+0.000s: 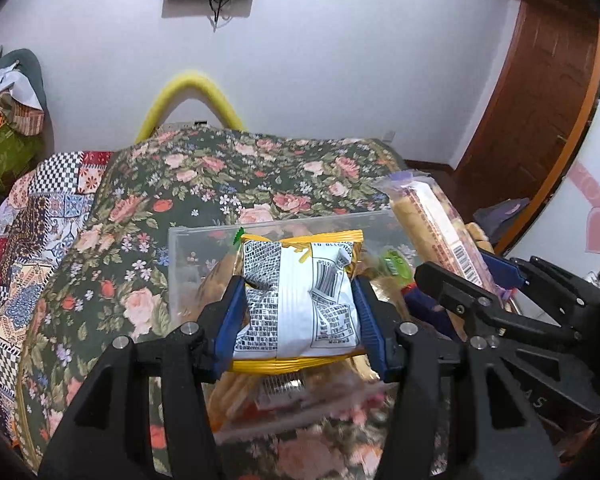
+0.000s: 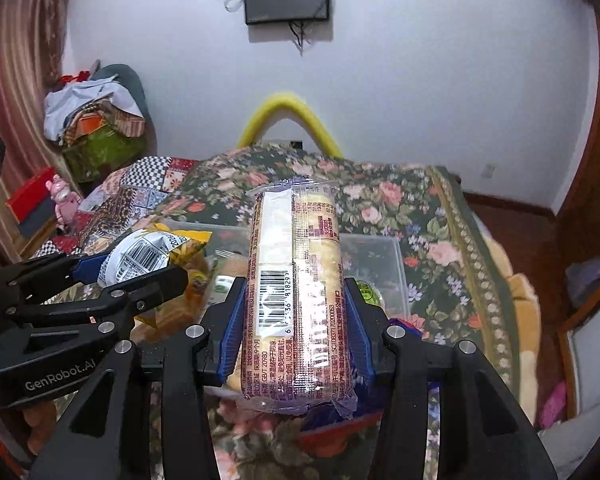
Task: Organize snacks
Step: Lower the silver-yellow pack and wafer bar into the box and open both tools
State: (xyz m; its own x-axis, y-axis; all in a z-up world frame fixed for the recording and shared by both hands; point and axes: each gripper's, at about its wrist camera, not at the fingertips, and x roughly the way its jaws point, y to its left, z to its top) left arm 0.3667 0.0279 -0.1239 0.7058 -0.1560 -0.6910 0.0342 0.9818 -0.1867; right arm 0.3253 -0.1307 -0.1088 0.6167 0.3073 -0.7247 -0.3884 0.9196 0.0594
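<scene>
Left wrist view: the left gripper (image 1: 298, 312) clamps a chip bag (image 1: 300, 300) and the right gripper (image 2: 294, 332) a biscuit pack (image 2: 294, 280), both above the part-filled bin (image 1: 204, 236), seemingly unplaced.

A clear plastic storage box (image 1: 188, 248) sits on a floral-patterned bedspread (image 1: 140, 200), with snack packets inside. Above the box, the left gripper (image 1: 300, 308) holds a yellow-edged white crisp packet (image 1: 300, 300). Just to its right, the right gripper (image 2: 296, 320) holds a long clear-wrapped biscuit pack (image 2: 296, 280). A patchwork quilt (image 1: 28, 220) lies left of the bedspread.
</scene>
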